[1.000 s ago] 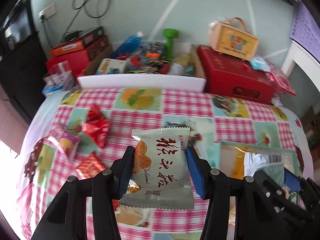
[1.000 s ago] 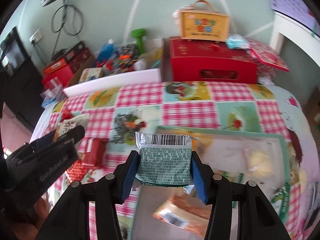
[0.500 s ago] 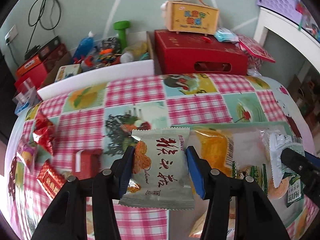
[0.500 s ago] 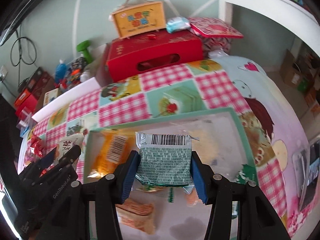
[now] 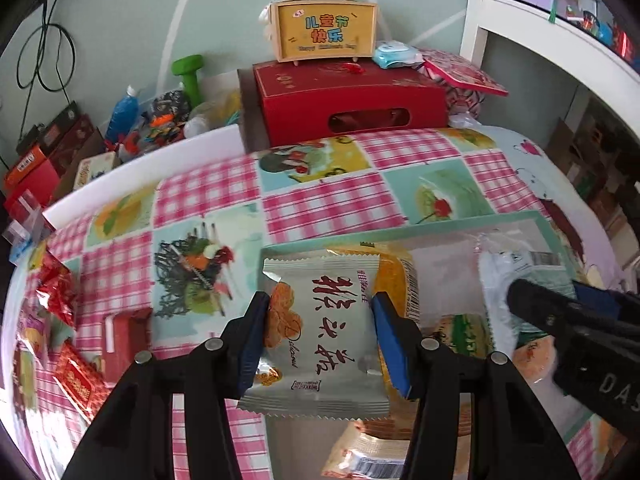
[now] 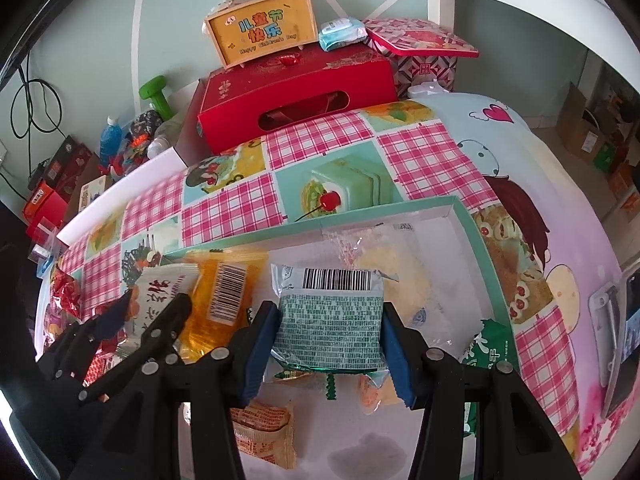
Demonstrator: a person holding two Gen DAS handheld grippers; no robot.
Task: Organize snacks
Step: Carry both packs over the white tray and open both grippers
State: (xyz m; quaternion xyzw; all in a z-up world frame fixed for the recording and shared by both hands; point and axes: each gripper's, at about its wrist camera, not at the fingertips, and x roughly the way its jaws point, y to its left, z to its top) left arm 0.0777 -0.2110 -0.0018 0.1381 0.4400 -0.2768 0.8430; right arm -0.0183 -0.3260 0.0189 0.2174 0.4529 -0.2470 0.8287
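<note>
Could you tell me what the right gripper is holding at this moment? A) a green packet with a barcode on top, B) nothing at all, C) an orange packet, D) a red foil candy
A: in the right wrist view the right gripper is clamped on the green packet, barcode uppermost, over the tray.

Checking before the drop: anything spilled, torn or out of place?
Nothing spilled or torn. Both packets sit square in the jaws over the green-rimmed tray. Only oddity: several red snacks lie loose on the tablecloth left of the tray, not yet sorted.
</note>
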